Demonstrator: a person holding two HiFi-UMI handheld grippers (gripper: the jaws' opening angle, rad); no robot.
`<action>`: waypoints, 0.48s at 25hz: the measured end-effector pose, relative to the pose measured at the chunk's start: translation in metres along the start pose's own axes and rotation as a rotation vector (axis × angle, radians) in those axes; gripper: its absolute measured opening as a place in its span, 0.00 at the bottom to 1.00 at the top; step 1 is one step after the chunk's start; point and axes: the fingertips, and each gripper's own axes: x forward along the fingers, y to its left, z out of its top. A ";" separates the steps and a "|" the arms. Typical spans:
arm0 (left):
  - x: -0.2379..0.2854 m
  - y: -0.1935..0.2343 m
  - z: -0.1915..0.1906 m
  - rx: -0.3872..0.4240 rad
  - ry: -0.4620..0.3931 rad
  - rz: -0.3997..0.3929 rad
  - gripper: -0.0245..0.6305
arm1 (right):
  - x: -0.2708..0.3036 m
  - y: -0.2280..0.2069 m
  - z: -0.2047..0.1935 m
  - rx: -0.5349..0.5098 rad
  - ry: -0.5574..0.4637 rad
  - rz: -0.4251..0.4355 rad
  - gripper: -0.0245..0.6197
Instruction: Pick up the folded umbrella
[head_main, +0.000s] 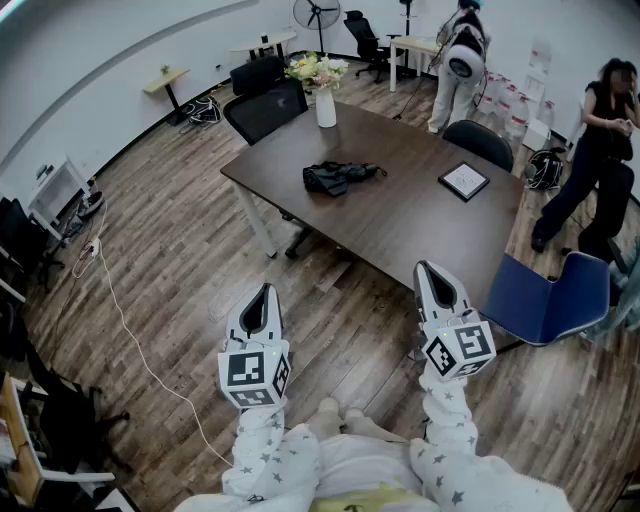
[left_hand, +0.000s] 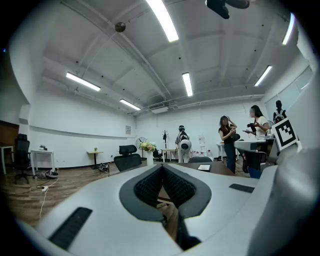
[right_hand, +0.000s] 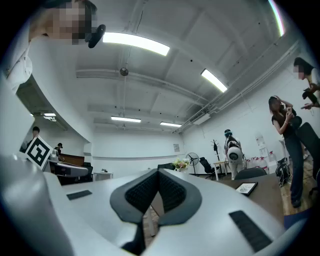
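Note:
The folded black umbrella (head_main: 340, 177) lies on the dark brown table (head_main: 400, 225), towards its far left part, in the head view. Both grippers hover over the wooden floor, well short of the table's near edge. My left gripper (head_main: 265, 289) is shut, its tips meeting with nothing between them (left_hand: 162, 166). My right gripper (head_main: 427, 266) sits close to the table's near corner, also shut and empty (right_hand: 158, 171). Neither gripper view shows the umbrella; the jaws hide the table's middle.
A white vase of flowers (head_main: 324, 98) and a flat framed tablet (head_main: 463, 181) also sit on the table. A blue chair (head_main: 545, 300) stands at the right, black chairs (head_main: 265, 108) behind. Two people (head_main: 592, 165) stand at the far right. A white cable (head_main: 125, 320) runs across the floor.

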 end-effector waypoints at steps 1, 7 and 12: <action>0.000 0.001 -0.001 0.002 0.002 0.002 0.07 | 0.000 0.000 -0.001 0.000 0.001 0.000 0.07; 0.000 0.005 -0.002 0.002 0.005 0.016 0.07 | -0.003 -0.005 -0.003 0.003 0.004 -0.003 0.07; -0.001 -0.001 -0.004 0.007 0.007 0.009 0.07 | -0.005 -0.008 -0.003 0.024 -0.011 -0.003 0.07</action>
